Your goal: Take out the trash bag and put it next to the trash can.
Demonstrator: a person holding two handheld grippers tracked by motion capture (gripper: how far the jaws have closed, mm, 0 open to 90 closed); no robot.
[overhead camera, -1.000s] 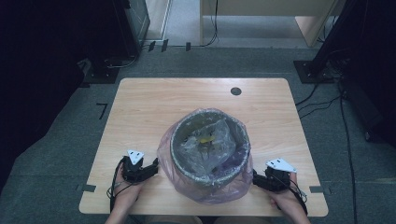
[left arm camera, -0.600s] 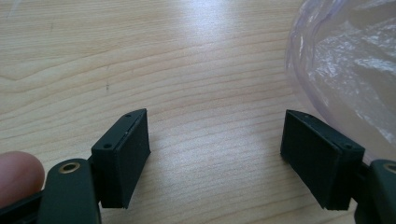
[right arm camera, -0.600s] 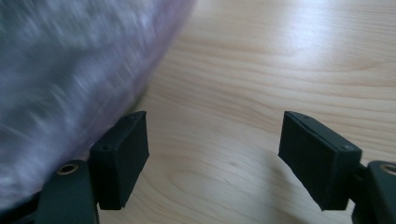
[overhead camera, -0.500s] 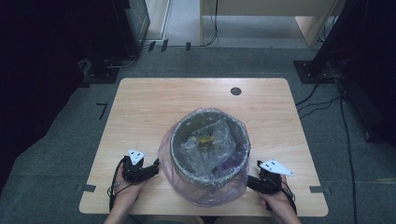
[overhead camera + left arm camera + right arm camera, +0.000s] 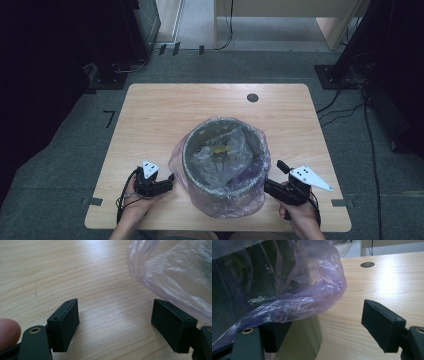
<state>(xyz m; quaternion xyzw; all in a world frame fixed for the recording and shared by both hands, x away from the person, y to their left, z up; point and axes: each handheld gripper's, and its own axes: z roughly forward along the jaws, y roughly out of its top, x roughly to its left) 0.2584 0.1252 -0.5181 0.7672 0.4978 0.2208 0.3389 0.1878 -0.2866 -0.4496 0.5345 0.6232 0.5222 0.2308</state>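
Note:
A round grey bin (image 5: 223, 160) lined with a thin purple plastic bag (image 5: 235, 205) stands on the wooden table (image 5: 150, 125), near its front edge. Something yellow (image 5: 220, 148) lies inside the bin. My left gripper (image 5: 170, 182) rests low at the bin's left side. It is open, with bare wood between its jaws (image 5: 115, 325), and the bag's skirt (image 5: 175, 272) hangs just past one jaw. My right gripper (image 5: 272, 176) is at the bin's right side, lifted off the table and open (image 5: 324, 325). A fold of bag (image 5: 299, 297) drapes over one of its jaws, beside the bin wall (image 5: 304, 340).
A round cable hole (image 5: 252, 97) sits in the table's far right part, also visible beyond the right gripper (image 5: 367, 264). Grey carpet surrounds the table. Dark equipment stands and cables line the far and right sides.
My right gripper has risen off the table and come in against the bag's hanging edge. The left gripper and the bin have stayed where they were.

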